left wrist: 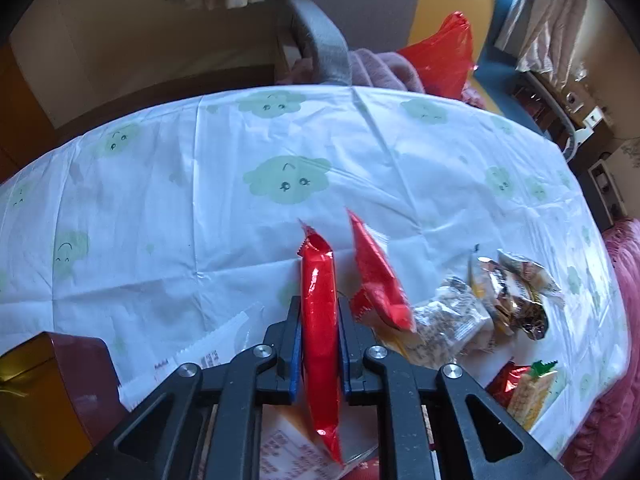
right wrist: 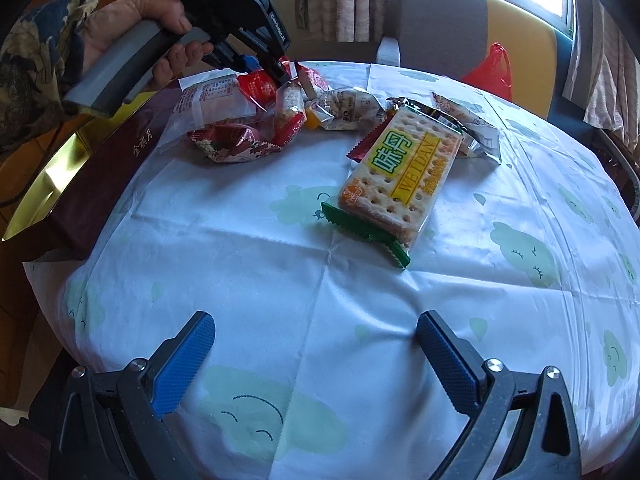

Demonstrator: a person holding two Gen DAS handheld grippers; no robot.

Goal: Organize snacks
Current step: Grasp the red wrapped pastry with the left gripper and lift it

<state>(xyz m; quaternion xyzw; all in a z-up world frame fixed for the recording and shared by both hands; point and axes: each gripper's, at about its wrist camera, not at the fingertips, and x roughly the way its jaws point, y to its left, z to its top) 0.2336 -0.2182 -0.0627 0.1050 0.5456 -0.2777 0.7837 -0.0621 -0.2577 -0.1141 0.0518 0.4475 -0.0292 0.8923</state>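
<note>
My left gripper (left wrist: pixel 319 312) is shut on a long red snack packet (left wrist: pixel 318 264), which stands on edge between the blue pads. A second red packet (left wrist: pixel 378 280) lies just to its right. In the right wrist view a hand holds the left gripper (right wrist: pixel 285 74) over the snack pile (right wrist: pixel 280 112) at the far left of the table. My right gripper (right wrist: pixel 318 356) hangs open above bare tablecloth with nothing between its fingers. A cracker packet (right wrist: pixel 396 176) with a green and yellow label lies beyond it, near the table's middle.
A dark red box with a gold inside (right wrist: pixel 80 168) stands at the table's left edge. Several wrapped snacks (left wrist: pixel 480 308) lie heaped right of the left gripper. The white cloud-print tablecloth (right wrist: pixel 520 300) covers a round table. A chair (right wrist: pixel 440 20) and a red bag (right wrist: pixel 492 72) stand behind.
</note>
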